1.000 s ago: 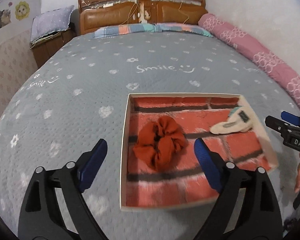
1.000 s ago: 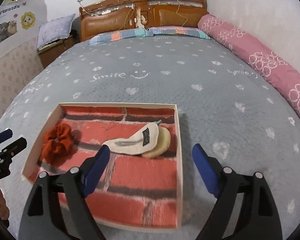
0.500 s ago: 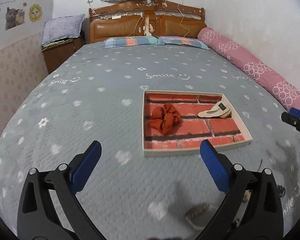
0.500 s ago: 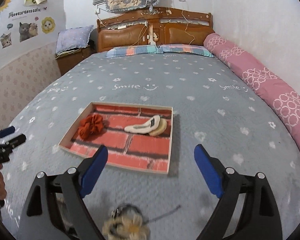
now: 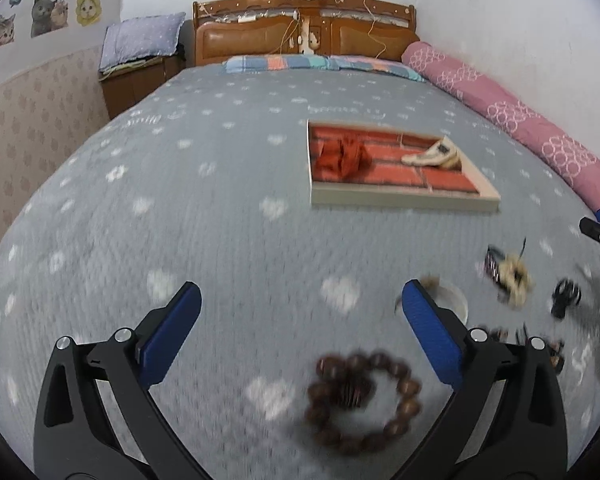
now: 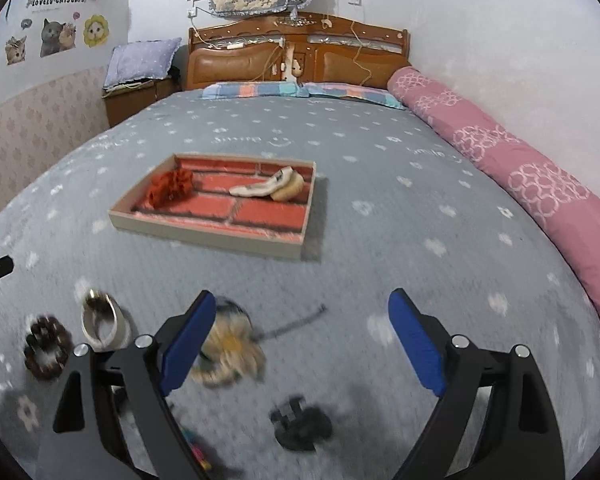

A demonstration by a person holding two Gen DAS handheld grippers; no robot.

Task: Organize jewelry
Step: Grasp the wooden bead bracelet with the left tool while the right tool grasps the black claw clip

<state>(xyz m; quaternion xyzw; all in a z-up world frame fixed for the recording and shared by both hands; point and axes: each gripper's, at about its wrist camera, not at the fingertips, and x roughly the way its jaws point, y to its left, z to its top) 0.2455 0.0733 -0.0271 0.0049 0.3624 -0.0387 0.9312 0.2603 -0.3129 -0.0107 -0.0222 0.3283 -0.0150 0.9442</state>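
Right wrist view: tray [image 6: 204,236] holds scrunchie [image 6: 170,188] and clip [image 6: 268,188]; bracelet [image 5: 360,396], flower [image 6: 228,352] remain on bed [image 6: 380,240]; both claws [image 6: 300,340] apart, empty.

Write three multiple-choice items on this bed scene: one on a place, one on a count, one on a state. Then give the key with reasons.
1. Where does the orange scrunchie lie?
A. in the tray, at its left end
B. on the bedspread beside the bead bracelet
C. on the pink bolster

2. How many of the tray's compartments hold something?
A. two
B. the tray is not divided; both pieces share one space
C. three

3. How do the left tool and right tool stand?
A. both shut on beads
B. one open, one shut
C. both open, holding nothing

Key: 1 A, it sits inside the rim opposite the cream hair clip. 2 B, no dividers show. 3 C, each pair of blue pads is spread wide above the bedspread.
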